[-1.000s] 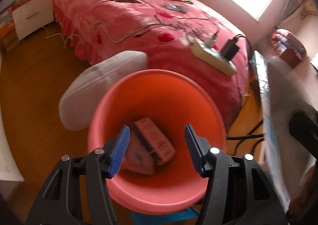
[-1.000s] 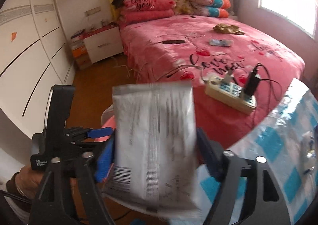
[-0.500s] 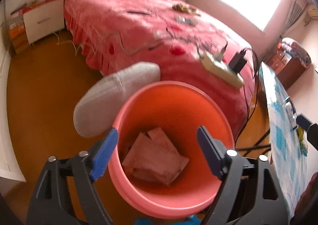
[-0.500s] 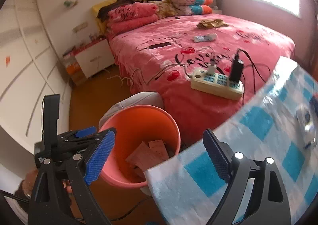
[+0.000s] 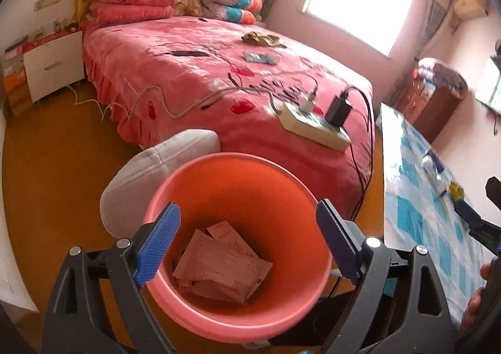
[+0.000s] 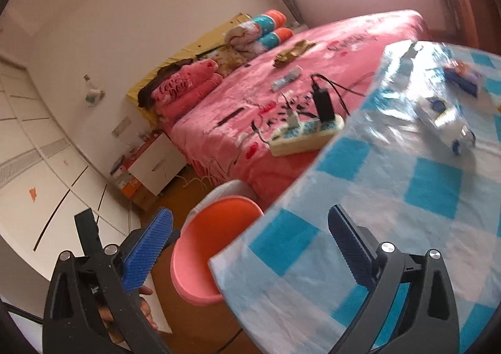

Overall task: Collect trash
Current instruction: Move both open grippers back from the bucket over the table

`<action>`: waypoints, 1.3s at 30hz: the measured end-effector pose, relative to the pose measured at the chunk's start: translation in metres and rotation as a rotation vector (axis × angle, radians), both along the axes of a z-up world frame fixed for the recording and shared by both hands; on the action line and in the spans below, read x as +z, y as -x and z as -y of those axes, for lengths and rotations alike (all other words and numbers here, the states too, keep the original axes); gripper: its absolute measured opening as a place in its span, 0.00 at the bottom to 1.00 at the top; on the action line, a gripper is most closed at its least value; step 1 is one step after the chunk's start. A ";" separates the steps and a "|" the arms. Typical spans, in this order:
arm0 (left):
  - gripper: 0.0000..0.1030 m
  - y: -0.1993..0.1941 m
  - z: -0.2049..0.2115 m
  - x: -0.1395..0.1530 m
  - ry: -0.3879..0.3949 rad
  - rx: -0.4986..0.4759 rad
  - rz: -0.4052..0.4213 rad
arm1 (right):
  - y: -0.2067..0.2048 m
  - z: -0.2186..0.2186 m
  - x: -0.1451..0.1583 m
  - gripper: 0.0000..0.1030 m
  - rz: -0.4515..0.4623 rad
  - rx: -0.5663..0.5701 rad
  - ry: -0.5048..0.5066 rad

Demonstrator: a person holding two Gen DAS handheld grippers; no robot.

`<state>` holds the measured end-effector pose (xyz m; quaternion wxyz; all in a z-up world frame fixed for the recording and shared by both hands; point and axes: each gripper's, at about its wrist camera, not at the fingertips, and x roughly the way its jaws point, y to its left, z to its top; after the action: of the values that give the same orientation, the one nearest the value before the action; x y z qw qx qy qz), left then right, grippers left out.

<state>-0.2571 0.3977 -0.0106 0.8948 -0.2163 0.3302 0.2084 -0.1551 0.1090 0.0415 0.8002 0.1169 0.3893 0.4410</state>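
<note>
**Both hand-held grippers empty over bin and table**

The left hand-held gripper point(image 5: 247, 241) hangs above the pink bin point(image 5: 200, 319), angled down into it. Its jaws have just been opening and now stand wide, with nothing between the blue pads point(image 5: 158, 239); the bin's rim shows through the gap. At the bottom of the bin lie several flattened paper packets point(image 5: 219, 266), piled loosely on one another. A grey cushion point(image 5: 147, 178) sits just behind the bin, between it and the bed point(image 5: 188, 78). On the bed's near corner lies a power strip point(image 5: 313, 128) with a black adapter plugged in and cables trailing off across the cover.

The right hand-held gripper point(image 6: 250, 247) points over the near edge of the table point(image 6: 432, 191), which wears a blue and white checked cloth. Its jaws have also just been opening and are spread about as wide as they go, holding nothing. The view is tilted. Further along the table lie more scraps: a clear crumpled wrapper point(image 6: 444, 119) and, beyond it, a dark blue item point(image 6: 460, 80), too blurred to name. The bin shows at the table's left edge, partly hidden by the cloth. Part of a person's hand point(image 6: 141, 310) shows low at the left, behind the left pad.
</note>
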 end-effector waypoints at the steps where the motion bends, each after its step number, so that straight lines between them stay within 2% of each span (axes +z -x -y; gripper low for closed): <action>1: 0.86 -0.002 0.003 0.000 -0.007 -0.009 -0.009 | 0.001 0.004 -0.002 0.96 -0.012 0.001 0.000; 5: 0.86 -0.005 0.015 0.005 -0.018 -0.038 -0.024 | 0.003 0.016 -0.010 0.96 -0.029 0.000 0.012; 8: 0.86 -0.009 0.027 0.009 -0.070 -0.043 -0.040 | 0.005 0.026 -0.010 0.96 -0.019 -0.001 0.016; 14: 0.86 -0.025 0.058 0.012 -0.167 -0.107 -0.159 | 0.005 0.046 -0.008 0.96 -0.038 -0.027 -0.031; 17: 0.86 -0.032 0.068 0.014 -0.146 -0.161 -0.190 | 0.005 0.056 -0.004 0.96 -0.012 -0.039 -0.012; 19: 0.86 -0.036 0.074 0.018 -0.150 -0.156 -0.205 | 0.007 0.063 -0.002 0.96 0.014 -0.051 -0.005; 26: 0.86 -0.043 0.094 0.042 -0.148 -0.173 -0.164 | 0.011 0.084 0.001 0.96 0.088 -0.071 0.047; 32: 0.86 -0.057 0.115 0.051 -0.130 -0.205 -0.178 | 0.002 0.111 -0.003 0.96 0.064 -0.092 0.004; 39: 0.86 -0.074 0.155 0.059 -0.149 -0.263 -0.207 | -0.006 0.144 0.003 0.96 0.101 -0.174 0.007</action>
<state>-0.1828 0.2427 0.0484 0.8893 -0.0817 0.4295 0.1345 -0.1493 -0.0352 0.0447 0.8544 0.1250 0.3385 0.3738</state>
